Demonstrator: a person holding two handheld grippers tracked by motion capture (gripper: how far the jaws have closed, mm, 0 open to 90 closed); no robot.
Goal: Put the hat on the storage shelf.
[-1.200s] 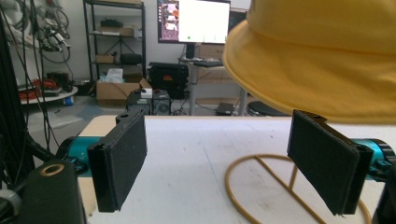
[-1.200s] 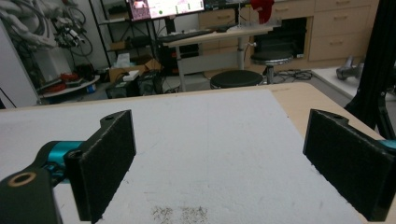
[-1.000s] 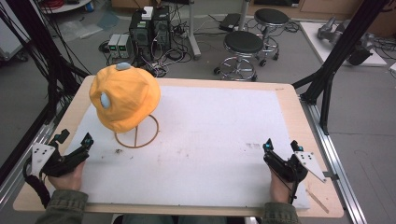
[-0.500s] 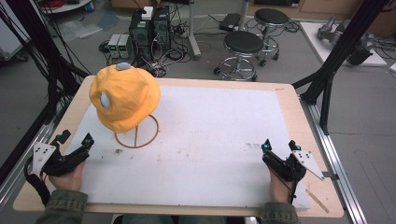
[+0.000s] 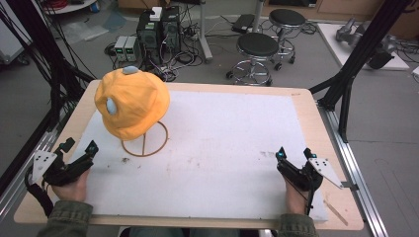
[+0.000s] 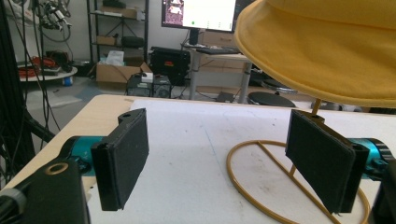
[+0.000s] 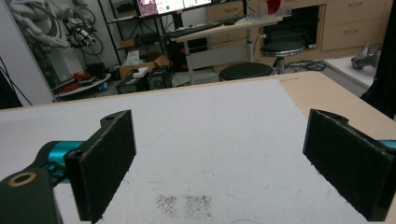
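Barely anything's moved in the last second: my left gripper has crept a touch toward the yellow hat on its wire stand near the table's far-left corner, both grippers wide open, empty, right gripper parked near the front-right corner.

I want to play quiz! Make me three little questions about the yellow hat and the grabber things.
1. True or false: the yellow hat lies flat on the white mat.
2. Which grabber is nearer the hat? A) left gripper B) right gripper
3. Fill in: both grabbers have their jaws ____.

Key
1. False: it sits up on a wire stand.
2. A.
3. Open, with nothing between them.
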